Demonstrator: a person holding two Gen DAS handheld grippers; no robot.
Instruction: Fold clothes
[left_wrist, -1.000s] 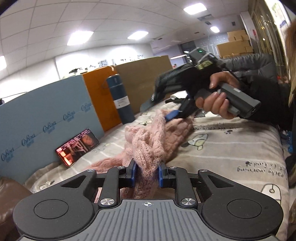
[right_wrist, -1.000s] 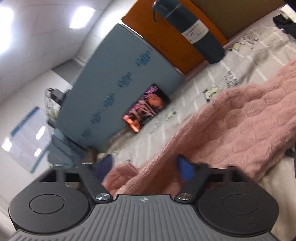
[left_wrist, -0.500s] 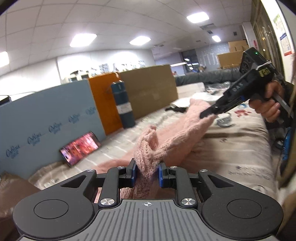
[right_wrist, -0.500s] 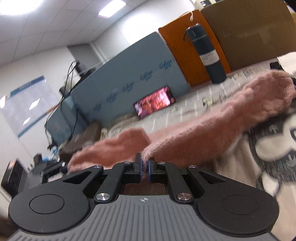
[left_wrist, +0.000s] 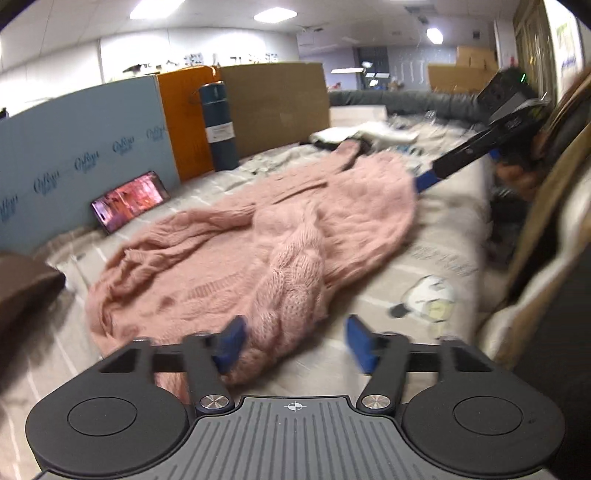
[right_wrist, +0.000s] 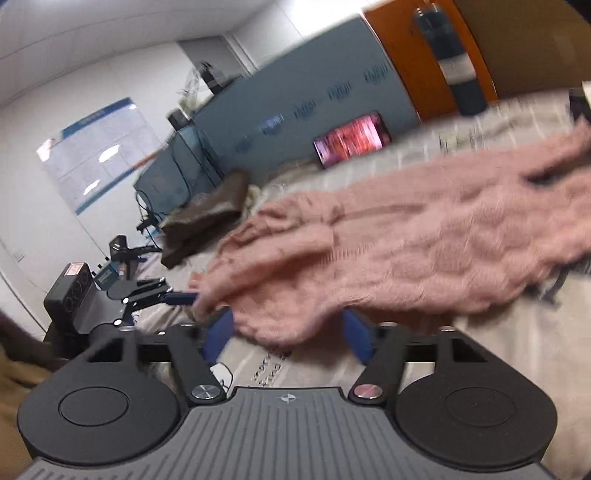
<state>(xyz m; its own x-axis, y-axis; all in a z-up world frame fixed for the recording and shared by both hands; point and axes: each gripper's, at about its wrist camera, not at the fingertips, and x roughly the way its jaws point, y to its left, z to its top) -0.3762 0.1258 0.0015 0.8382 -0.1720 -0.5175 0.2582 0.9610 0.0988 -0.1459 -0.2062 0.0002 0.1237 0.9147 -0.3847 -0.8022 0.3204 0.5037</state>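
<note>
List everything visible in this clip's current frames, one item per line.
sweater: 1, pink knit, spread on the bed
bedsheet: 1, beige printed, under the sweater
phone: 1, screen lit, leaning on the blue board
blue board: 1, behind the phone
orange board: 1, beside the blue board
flask: 1, dark teal, upright before the orange board
cardboard: 1, brown, right of the flask
left claw: open, at the sweater's near edge
right claw: open, at the sweater's edge

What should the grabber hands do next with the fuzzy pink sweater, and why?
Probably close the left gripper on the near edge of the pink sweater. Both grippers are open, holding nothing, and the sweater lies rumpled on the bed, not yet neatly folded.
</note>
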